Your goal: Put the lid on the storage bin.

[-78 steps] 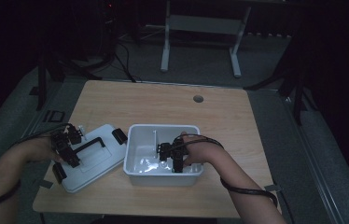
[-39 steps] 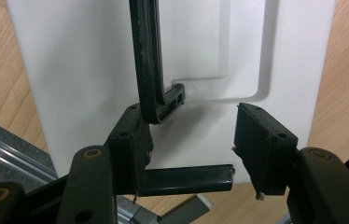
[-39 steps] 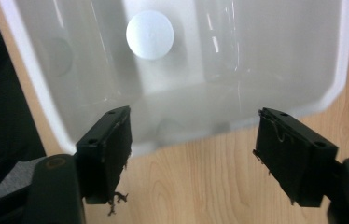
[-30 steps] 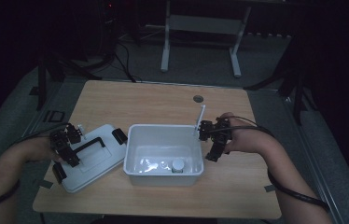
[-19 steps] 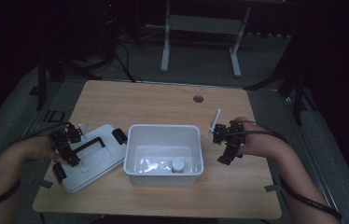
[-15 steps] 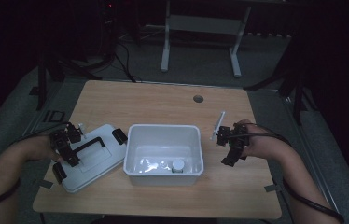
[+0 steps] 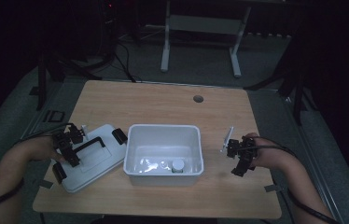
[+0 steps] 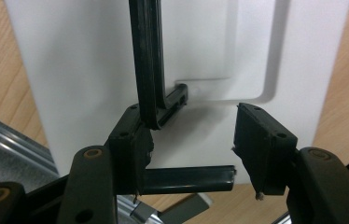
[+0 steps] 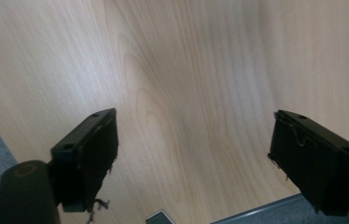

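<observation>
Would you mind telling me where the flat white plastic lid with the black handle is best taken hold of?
Probably by the black bar handle along the middle of the flat white plastic lid, coming from above. The lid lies flat on the wooden table, offering little edge, while the handle stands slightly proud. The left hand-held gripper is open beside it, one jaw against the bar.

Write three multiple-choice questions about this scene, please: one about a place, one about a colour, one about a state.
1. Where does the lid lie?
A. on the bin
B. on the table, left of the bin
C. on the floor

2. What colour is the lid's handle?
A. black
B. red
C. white

3. How are the right gripper's jaws?
A. shut on a cap
B. shut on nothing
C. open, empty

Answers:
1 B, the high view shows it beside the open white bin.
2 A, dark bar on white plastic.
3 C, bare wooden table shows between them.
</observation>
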Demonstrator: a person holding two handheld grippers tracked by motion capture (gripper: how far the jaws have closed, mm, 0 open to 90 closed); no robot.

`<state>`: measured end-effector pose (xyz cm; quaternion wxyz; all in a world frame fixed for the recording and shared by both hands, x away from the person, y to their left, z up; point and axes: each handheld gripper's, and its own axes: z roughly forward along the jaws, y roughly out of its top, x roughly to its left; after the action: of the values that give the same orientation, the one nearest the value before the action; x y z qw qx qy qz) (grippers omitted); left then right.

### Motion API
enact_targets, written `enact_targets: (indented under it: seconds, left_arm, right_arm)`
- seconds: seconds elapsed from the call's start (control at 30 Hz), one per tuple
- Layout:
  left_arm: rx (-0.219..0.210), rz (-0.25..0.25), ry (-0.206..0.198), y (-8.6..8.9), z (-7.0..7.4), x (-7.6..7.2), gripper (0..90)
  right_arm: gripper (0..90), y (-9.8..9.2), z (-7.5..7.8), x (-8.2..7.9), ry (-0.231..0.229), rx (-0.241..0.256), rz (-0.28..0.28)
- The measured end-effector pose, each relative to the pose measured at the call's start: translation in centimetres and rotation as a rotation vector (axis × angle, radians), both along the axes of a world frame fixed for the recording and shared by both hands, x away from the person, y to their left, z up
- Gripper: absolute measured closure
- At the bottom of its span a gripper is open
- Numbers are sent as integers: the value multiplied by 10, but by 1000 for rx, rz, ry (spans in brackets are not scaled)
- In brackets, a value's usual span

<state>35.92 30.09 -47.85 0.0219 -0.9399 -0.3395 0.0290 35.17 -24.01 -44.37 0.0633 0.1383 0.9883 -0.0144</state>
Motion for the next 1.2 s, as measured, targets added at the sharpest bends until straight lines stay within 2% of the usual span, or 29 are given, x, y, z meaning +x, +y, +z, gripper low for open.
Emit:
enact_targets:
  seconds: [0.03,0.13,0.3,0.33,0.47,0.57,0.67,0.77,0.9,1.0,1.07,1.17,1.2]
  left_arm:
    - [0,0,0,0,0,0,454]
    - [-5,-1,-15,-2,0,3,469]
    - [5,-12,-17,-6,-1,5,472]
    - [10,-10,-29,-8,-3,7,505]
    - [19,-9,-42,-10,-5,8,545]
    - [15,-5,-35,-11,-7,8,594]
    - [39,-12,-14,-14,-11,8,645]
    - [56,-21,-16,-16,-14,8,670]
    - [49,-28,-44,-16,-14,9,669]
    - [45,-13,-35,-13,-14,8,675]
    - [43,-11,-23,-12,-14,7,706]
    - [50,-6,-26,-11,-14,6,755]
    - [40,-1,-21,-9,-14,6,763]
  right_arm:
    - [156,0,0,0,0,0,0]
    - [159,-5,-15,1,15,-9,-13]
    - [159,-8,-21,1,23,-7,-28]
    - [159,-10,-24,0,30,-19,-30]
    - [161,-12,-23,-1,30,-19,-36]
    - [162,-12,-21,-1,30,-16,-38]
    - [162,-12,-20,-1,29,-20,-41]
    - [162,-12,-20,-1,29,-22,-43]
    - [163,-10,-23,-2,33,-34,-39]
    - [165,-10,-23,-2,30,-44,-39]
    - [174,-10,-23,-2,31,-44,-39]
    - [174,-10,-23,-2,31,-42,-40]
    - [174,-10,-23,-2,29,-37,-44]
